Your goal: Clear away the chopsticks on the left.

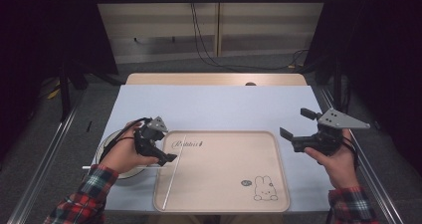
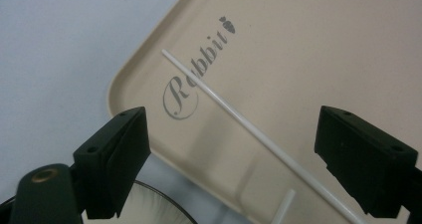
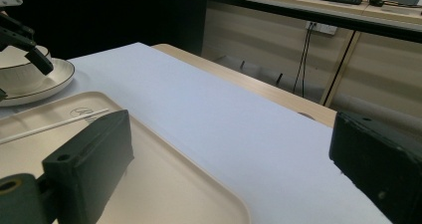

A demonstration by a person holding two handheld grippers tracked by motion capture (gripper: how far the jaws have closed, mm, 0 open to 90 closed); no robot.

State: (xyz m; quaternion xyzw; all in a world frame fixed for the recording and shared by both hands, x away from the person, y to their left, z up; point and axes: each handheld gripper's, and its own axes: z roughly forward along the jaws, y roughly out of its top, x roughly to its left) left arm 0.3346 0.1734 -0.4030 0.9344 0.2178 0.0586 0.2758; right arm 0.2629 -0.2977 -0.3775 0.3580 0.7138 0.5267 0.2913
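Chopsticks are the business here: one thin white chopstick point(image 1: 177, 165) lies on the beige tray point(image 1: 224, 194), running along its left side from beside the printed word to the near left corner. A second white chopstick point(image 1: 107, 167) lies crosswise under the left hand, its tip poking out toward the table's left edge; the left gripper view catches its other end point(image 2: 283, 206) on the tray's rim.

Left hand-held gripper point(image 1: 169, 158) hovers over the tray's left rim, jaws spread wide, nothing between the pads. The long chopstick point(image 2: 259, 133) crosses the gap below them, untouched.

Script lettering on the tray reads "Rabbit" point(image 2: 199, 67) with a small carrot mark after it. A rabbit drawing point(image 1: 265, 188) sits at the tray's near right corner.

Right hand-held gripper point(image 1: 296, 127) is held above the table's right edge, beside the tray, jaws wide apart and empty.

White bowl on a saucer point(image 3: 37, 79) stands at the table's left edge, under the left hand.
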